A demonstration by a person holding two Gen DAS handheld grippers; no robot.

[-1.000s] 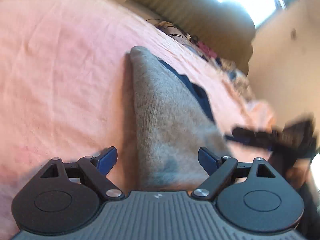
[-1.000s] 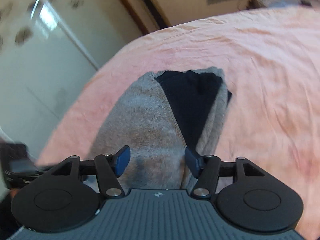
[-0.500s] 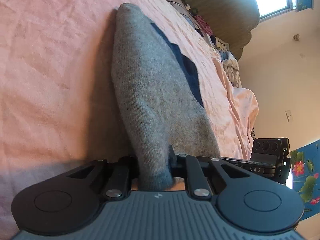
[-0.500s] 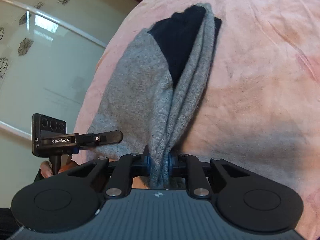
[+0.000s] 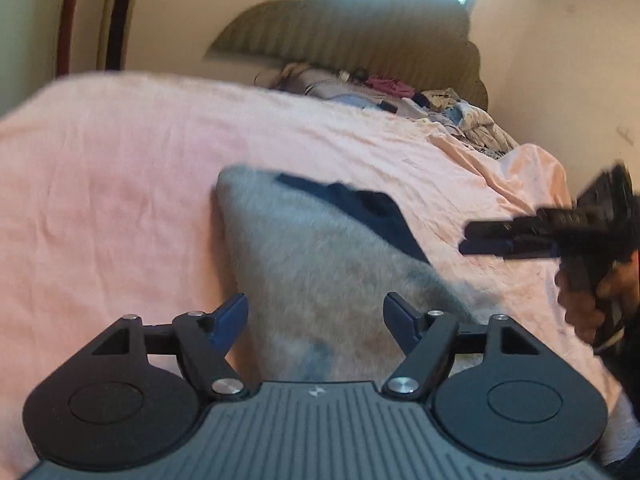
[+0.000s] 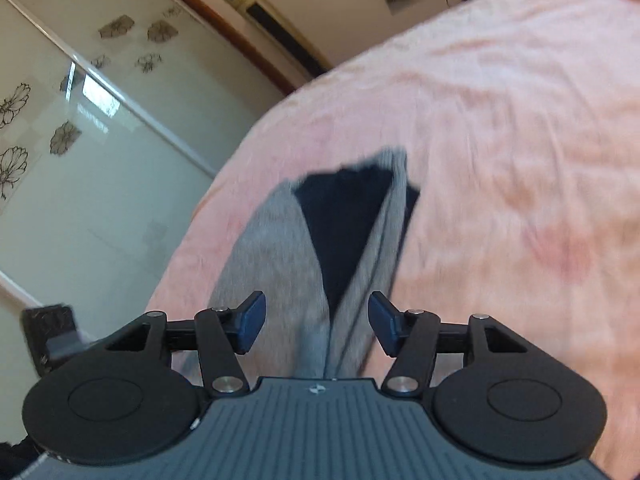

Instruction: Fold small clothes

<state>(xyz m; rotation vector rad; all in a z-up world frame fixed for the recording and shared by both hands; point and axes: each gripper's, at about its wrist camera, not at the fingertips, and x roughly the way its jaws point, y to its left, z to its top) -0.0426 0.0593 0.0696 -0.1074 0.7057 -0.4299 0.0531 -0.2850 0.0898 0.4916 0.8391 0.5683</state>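
A grey knitted garment [image 5: 320, 264] with a dark navy lining [image 5: 372, 212] lies on the pink bedsheet [image 5: 112, 208]. In the right wrist view the garment [image 6: 276, 248] shows its navy inside [image 6: 344, 224] as a wedge. My left gripper [image 5: 316, 318] is open over the garment's near edge, with nothing between its fingers. My right gripper [image 6: 316, 320] is open over the opposite near edge, also empty. The right gripper [image 5: 560, 232] shows blurred at the right of the left wrist view, and the left gripper [image 6: 52, 332] at the lower left of the right wrist view.
A pile of assorted clothes [image 5: 400, 96] lies at the head of the bed by a padded headboard [image 5: 360, 36]. A glass wardrobe door with flower prints [image 6: 60, 128] stands beside the bed. The bed's edge falls away to the right [image 5: 560, 184].
Half a second ago both grippers were shut on the garment's near edge and held it lifted. Now both are open, and the garment lies on the sheet.
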